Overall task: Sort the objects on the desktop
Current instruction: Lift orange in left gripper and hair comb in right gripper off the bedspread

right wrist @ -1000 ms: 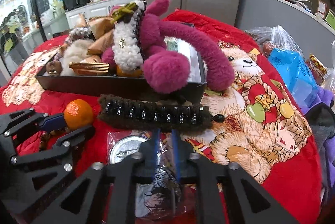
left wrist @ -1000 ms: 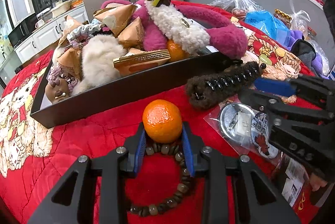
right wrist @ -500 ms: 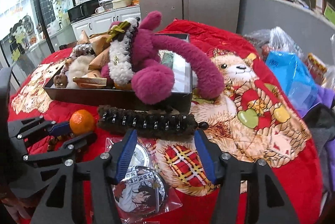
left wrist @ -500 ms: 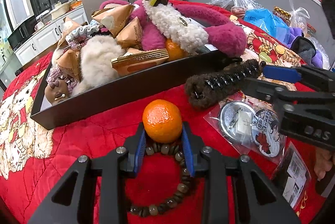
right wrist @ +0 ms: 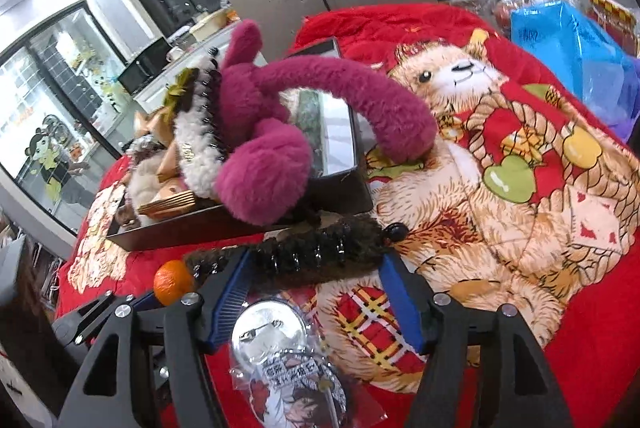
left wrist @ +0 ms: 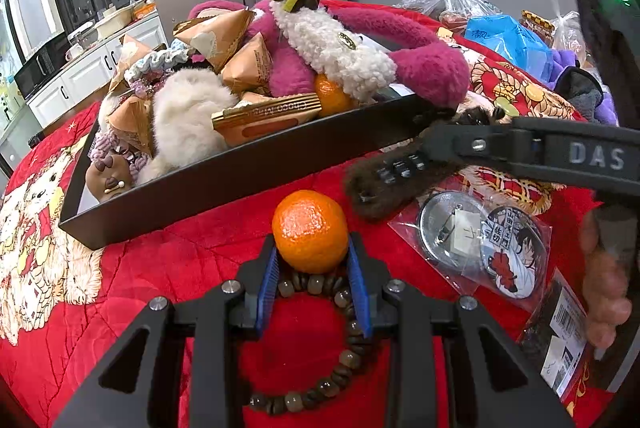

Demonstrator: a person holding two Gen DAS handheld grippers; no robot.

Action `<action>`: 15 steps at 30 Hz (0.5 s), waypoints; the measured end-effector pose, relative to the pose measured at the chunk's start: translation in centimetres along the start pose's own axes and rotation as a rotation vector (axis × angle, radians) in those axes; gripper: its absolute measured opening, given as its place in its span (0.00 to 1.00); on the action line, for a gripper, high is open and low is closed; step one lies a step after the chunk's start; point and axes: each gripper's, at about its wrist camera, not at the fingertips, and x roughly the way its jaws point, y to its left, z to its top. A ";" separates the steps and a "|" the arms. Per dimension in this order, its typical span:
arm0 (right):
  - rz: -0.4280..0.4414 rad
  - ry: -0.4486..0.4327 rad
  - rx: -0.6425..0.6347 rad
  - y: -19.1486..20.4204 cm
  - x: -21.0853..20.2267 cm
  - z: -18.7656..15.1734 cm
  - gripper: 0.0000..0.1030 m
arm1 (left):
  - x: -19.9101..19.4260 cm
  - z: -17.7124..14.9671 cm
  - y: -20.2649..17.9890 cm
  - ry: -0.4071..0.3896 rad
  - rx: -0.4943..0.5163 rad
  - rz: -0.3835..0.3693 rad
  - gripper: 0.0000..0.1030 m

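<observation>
The red blanket with its bear print is covering the table under everything you are working over. On it, the black tray is sitting heaped with a magenta plush toy, a cream fluffy piece, paper-wrapped snacks and 1 orange tucked among them. Just in front of the tray's near wall, the brown furry hair clip is lying lengthwise on the blanket. Your right gripper is reaching over it with its jaws opening; its 2 blue pads are straddling the clip's ends, and I cannot tell that either pad is pressing on it. Beneath that gripper, the clear bag of pin badges is resting flat. Your left gripper is pinching the small mandarin between its blue pads, right on the blanket just beside the tray. Under those fingers, the wooden bead bracelet is lying in a loop, its far edge touching the mandarin.
</observation>
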 end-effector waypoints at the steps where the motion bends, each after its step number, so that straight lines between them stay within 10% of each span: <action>1: 0.006 0.009 0.007 0.2 0.4 0.0 0.68 | 0.0 0.0 0.0 0.000 0.000 -0.001 0.32; 15: -0.018 -0.040 -0.033 2.3 1.2 0.1 0.59 | 0.0 0.0 0.0 0.000 -0.002 -0.002 0.32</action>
